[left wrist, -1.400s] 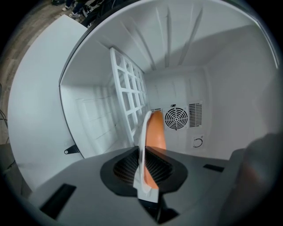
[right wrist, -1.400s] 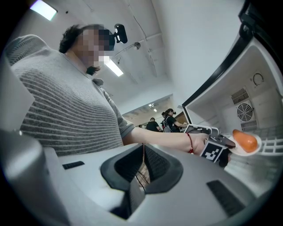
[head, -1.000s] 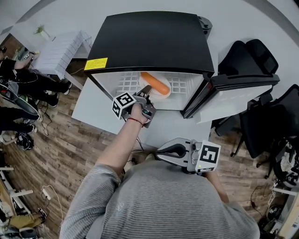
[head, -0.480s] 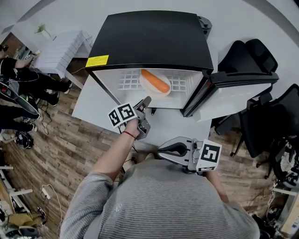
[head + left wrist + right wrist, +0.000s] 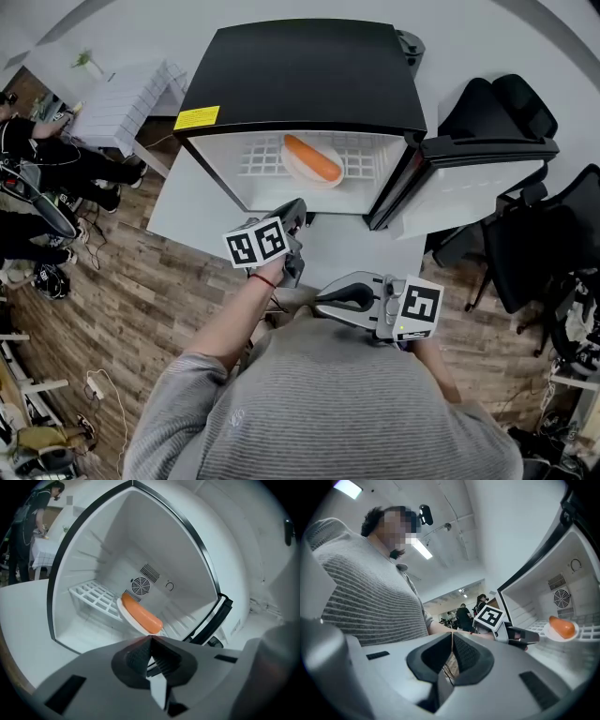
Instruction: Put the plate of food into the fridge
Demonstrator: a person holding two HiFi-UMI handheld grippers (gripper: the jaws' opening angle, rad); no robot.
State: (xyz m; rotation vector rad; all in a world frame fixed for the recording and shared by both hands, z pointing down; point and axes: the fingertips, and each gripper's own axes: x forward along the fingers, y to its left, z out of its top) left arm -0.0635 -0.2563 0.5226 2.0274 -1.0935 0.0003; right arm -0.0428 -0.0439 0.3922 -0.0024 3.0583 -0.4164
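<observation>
A white plate (image 5: 298, 171) with an orange sausage (image 5: 312, 157) lies on the white wire shelf inside the open black fridge (image 5: 309, 80). The plate (image 5: 123, 609) and sausage (image 5: 142, 616) also show in the left gripper view, and the sausage (image 5: 562, 627) in the right gripper view. My left gripper (image 5: 294, 214) hangs in front of the fridge opening, apart from the plate. Its jaws (image 5: 150, 641) have just been closing and now stand shut with nothing between them. My right gripper (image 5: 330, 302) is held close to the person's body, shut and empty (image 5: 452, 639).
The fridge door (image 5: 473, 183) stands swung open to the right. The fridge rests on a white table (image 5: 183, 206). Black office chairs (image 5: 525, 122) crowd the right side. People (image 5: 37, 159) and a white table (image 5: 117, 103) are at the far left.
The left gripper has drawn back out of the fridge toward the person and rolled, leaving the plate on the shelf. The right gripper has stayed still.
</observation>
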